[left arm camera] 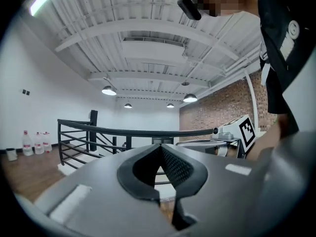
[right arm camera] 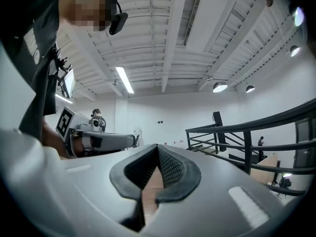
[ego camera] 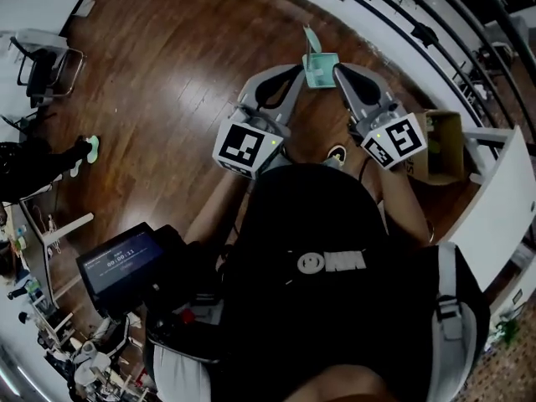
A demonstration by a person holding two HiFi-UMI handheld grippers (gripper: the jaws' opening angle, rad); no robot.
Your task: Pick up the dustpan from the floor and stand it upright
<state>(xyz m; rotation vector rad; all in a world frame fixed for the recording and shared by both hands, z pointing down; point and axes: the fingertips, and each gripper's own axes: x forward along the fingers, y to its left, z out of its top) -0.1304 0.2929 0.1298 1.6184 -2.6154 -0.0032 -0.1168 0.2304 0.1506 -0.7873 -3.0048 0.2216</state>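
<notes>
The teal dustpan (ego camera: 321, 68) is on the wooden floor in front of me, its thin handle (ego camera: 311, 38) reaching away from me. In the head view it shows between the tips of both grippers; I cannot tell whether either tip touches it. My left gripper (ego camera: 299, 70) sits just left of it, my right gripper (ego camera: 340, 70) just right. Neither gripper view shows the dustpan. The left gripper (left arm camera: 159, 154) has its jaws together with nothing between them. The right gripper (right arm camera: 157, 154) is likewise shut and empty. Both point level across the room.
A black railing (ego camera: 419, 23) curves along the floor's far right edge. An open cardboard box (ego camera: 444, 145) and a white partition (ego camera: 502, 199) stand to my right. A chair (ego camera: 38, 61) and a person in black (ego camera: 33, 164) are at the left; a screen (ego camera: 121, 266) is near my left hip.
</notes>
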